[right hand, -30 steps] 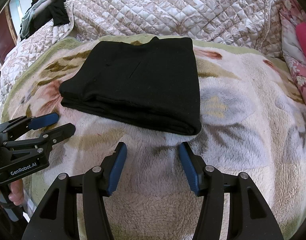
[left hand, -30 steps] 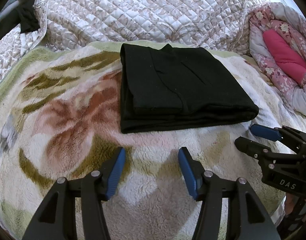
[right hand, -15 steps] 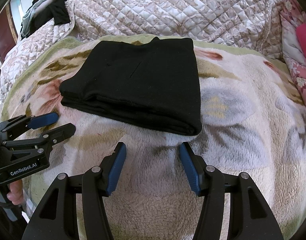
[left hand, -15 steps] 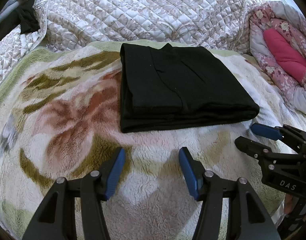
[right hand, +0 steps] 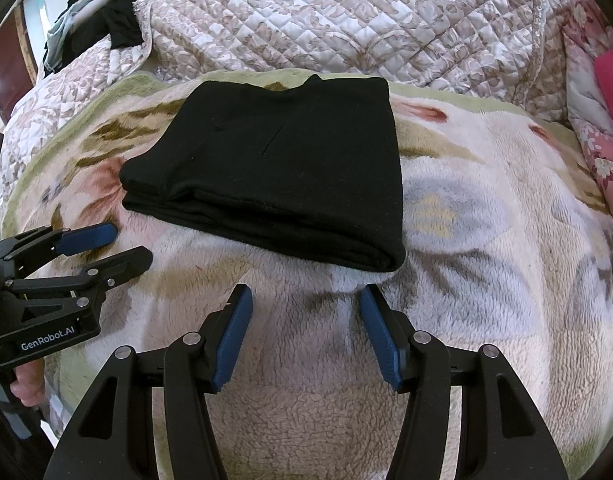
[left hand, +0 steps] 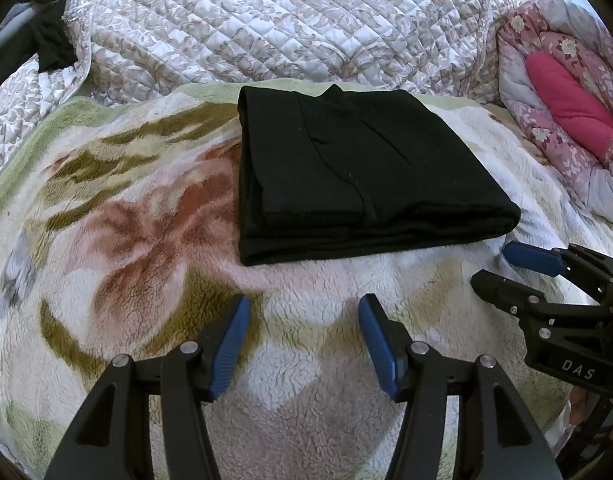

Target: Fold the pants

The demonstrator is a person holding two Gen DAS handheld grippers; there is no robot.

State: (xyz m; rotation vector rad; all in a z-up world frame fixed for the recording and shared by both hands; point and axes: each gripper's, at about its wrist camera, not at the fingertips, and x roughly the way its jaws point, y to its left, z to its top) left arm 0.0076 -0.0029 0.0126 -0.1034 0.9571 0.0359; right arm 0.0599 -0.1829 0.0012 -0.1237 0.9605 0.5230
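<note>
The black pants [left hand: 358,172] lie folded into a flat rectangle on a fleece blanket [left hand: 126,240]; the right wrist view shows them too [right hand: 282,172]. My left gripper [left hand: 304,312] hovers open just short of the pants' near edge, with only blanket between its blue pads. Open as well, my right gripper [right hand: 304,300] holds nothing below the pants' near right corner. Each gripper appears in the other's view: the right one [left hand: 502,264] at the right edge, the left one [right hand: 124,244] at the left edge. Neither touches the pants.
A quilted beige bedspread [left hand: 266,20] rises behind the blanket. Pink floral bedding [left hand: 562,92] is bunched at the far right. Dark clothes [right hand: 106,20] hang at the far left. A person's fingers [right hand: 26,384] hold the left gripper's handle.
</note>
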